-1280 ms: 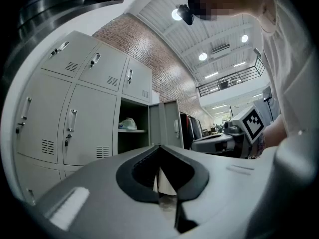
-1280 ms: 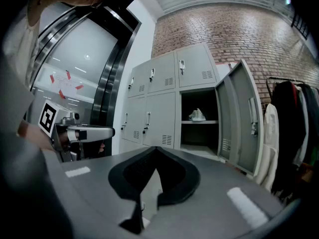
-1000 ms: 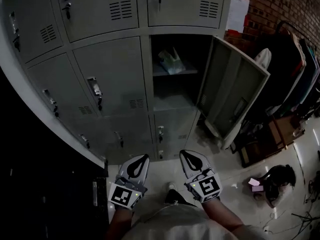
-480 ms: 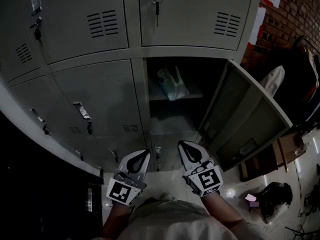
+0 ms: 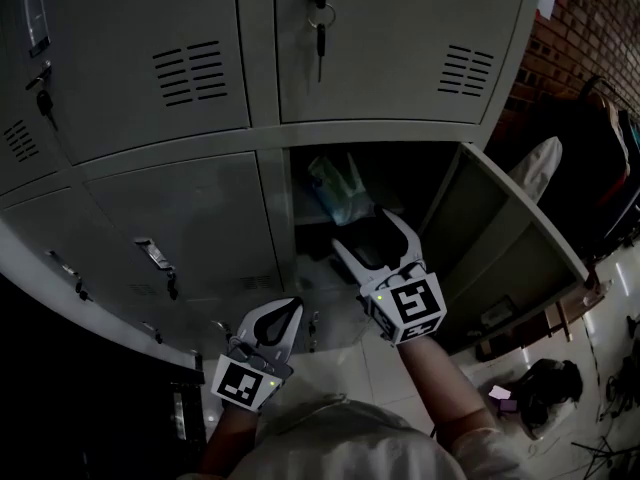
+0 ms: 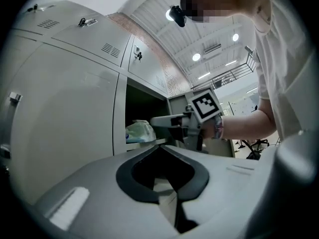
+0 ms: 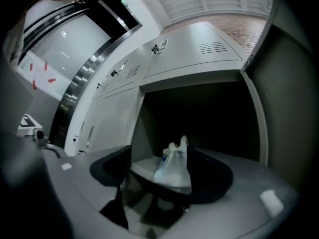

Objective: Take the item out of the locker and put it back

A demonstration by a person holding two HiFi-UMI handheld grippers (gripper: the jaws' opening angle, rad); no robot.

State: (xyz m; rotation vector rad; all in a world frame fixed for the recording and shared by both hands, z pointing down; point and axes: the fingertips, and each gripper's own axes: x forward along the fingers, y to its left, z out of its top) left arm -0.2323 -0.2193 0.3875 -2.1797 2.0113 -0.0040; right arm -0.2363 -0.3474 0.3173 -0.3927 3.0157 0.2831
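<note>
Locker [image 5: 380, 133] compartment open, door [image 5: 505, 233] swung right. Inside I see one bag [image 5: 335, 190] on shelf [image 7: 142, 166], upright, left of centre. Rest of interior too dark to read.
Right gripper [image 5: 365, 232] at opening, jaws just been opening, now wide. Bag sits framed between them, pads not on it.
Left gripper [image 5: 290, 310] low, before closed doors, jaws together, empty.
Left jamb near right gripper; open door edge well right.
Bag thin pale plastic, crumpled, knotted top. Lockers grey sheet metal, louvred vents; key [image 5: 319, 16] hangs in door above.
</note>
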